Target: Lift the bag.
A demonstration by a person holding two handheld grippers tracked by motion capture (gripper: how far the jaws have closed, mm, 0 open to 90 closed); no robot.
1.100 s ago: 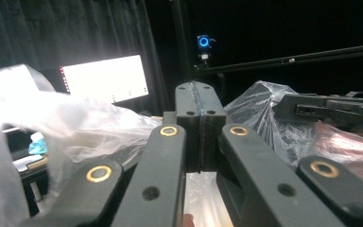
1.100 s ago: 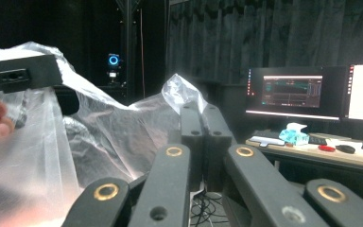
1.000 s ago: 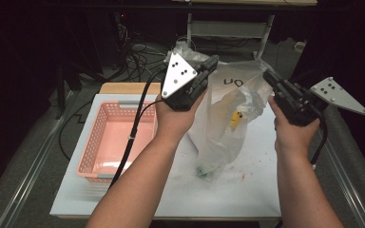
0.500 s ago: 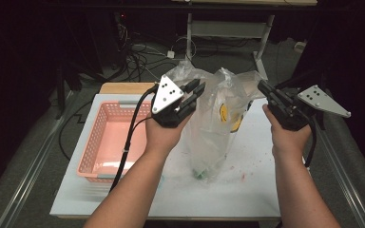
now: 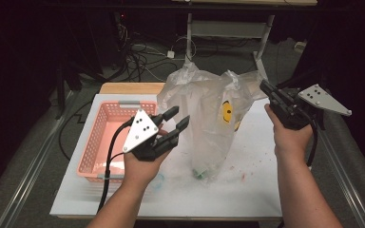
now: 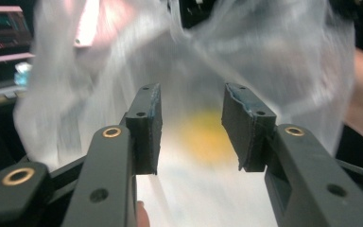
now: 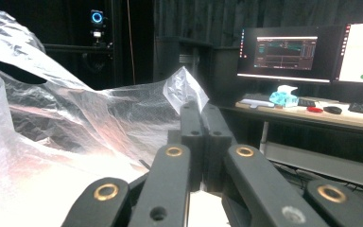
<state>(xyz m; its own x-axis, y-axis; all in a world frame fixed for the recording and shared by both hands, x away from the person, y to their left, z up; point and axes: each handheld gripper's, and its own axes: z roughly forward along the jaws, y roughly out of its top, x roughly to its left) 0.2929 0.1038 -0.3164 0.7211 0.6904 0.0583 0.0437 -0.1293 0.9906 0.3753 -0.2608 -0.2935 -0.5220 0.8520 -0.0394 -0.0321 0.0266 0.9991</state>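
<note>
A person at a white table (image 5: 247,199) works a clear plastic bag (image 5: 209,123) with two hand-held grippers. The right gripper (image 5: 266,89) has its jaws clamped together on a pinch of the bag's upper edge; in the right gripper view the crinkled film (image 7: 184,92) rises in a small peak just past the closed black jaws and spreads away to their left. That grip holds the bag upright, its bottom resting on the table below and to the left of the right gripper.

The left gripper (image 5: 177,119) stands just beside the bag's other flank, lower than its partner, with its jaws parted and nothing between them; they have just been opening. The left gripper view looks through the gap at the blurred film right ahead, a yellow blotch (image 6: 205,135) showing beyond the two pads.

From above, a yellow smiley face (image 5: 226,112) marks the side of the bag, between the two grippers and nearer the right one. A small green object (image 5: 200,174) lies inside at the bottom of the bag.

A pink plastic basket (image 5: 109,137) sits on the table on the far side of the left gripper from the bag, close by the hand.
</note>
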